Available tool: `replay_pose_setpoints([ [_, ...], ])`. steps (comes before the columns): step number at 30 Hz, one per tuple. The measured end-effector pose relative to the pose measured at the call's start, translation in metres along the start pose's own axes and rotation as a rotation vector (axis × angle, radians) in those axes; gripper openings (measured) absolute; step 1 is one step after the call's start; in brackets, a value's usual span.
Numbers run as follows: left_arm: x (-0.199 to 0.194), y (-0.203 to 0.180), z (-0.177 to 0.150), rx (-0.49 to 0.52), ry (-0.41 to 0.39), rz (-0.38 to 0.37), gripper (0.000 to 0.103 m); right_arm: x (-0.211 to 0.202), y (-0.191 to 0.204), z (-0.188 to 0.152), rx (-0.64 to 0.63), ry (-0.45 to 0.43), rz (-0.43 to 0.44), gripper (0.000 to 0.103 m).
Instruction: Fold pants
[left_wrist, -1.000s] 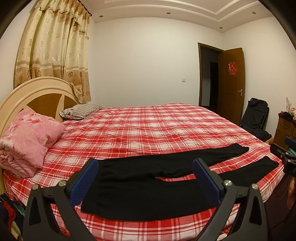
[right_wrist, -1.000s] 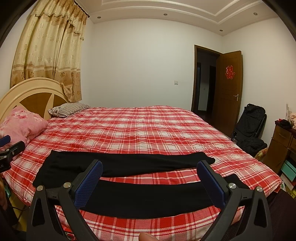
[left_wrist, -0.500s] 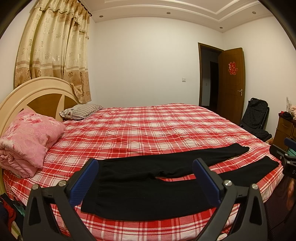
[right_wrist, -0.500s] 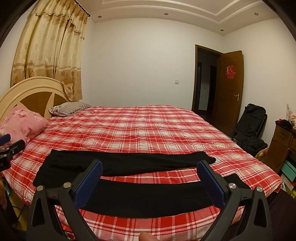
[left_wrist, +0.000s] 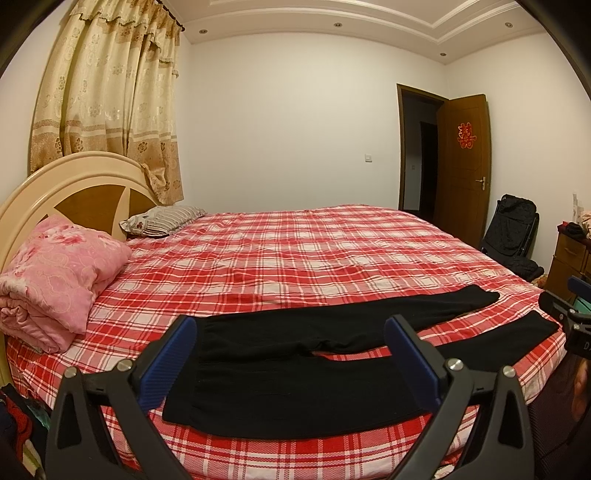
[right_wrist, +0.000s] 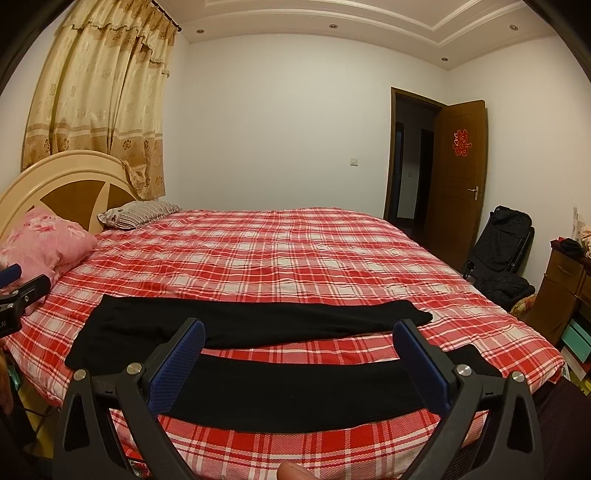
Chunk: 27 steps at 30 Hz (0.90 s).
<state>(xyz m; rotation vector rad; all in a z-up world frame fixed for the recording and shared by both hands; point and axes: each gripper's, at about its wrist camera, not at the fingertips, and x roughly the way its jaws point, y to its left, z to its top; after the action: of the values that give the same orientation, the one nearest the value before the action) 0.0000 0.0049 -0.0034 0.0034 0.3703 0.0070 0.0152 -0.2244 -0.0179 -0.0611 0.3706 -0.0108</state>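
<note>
Black pants (left_wrist: 332, 354) lie flat, legs parted, across the lower frame on the red plaid bed (left_wrist: 295, 258). Left gripper (left_wrist: 291, 354) and right gripper (right_wrist: 303, 354) hover above with fingers spread, empty. Folding seems unstarted; next, probably pinch one leg and lay it over the other.

The left gripper (left_wrist: 288, 332) has two black arms that spread apart like a big V. Each arm ends in a flat blue pad (left_wrist: 168, 363) with tiny bumps all over it. Round shiny silver screws (left_wrist: 454, 364) sit on the black arms, two on each side. The arms have long holes cut through them.

The right gripper (right_wrist: 299, 334) looks just the same: black arms, bumpy blue pads (right_wrist: 177, 367) and silver screws (right_wrist: 134, 368). A fingertip (right_wrist: 295, 472) peeks in at the bottom edge of the right wrist view.
</note>
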Motion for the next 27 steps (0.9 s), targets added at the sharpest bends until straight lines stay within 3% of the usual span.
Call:
replay_pose_setpoints([
  [27, 0.013, 0.005, -0.005, 0.017, 0.026, 0.002, 0.103, 0.018, 0.0, -0.007, -0.02, 0.03, 0.002, 0.102],
])
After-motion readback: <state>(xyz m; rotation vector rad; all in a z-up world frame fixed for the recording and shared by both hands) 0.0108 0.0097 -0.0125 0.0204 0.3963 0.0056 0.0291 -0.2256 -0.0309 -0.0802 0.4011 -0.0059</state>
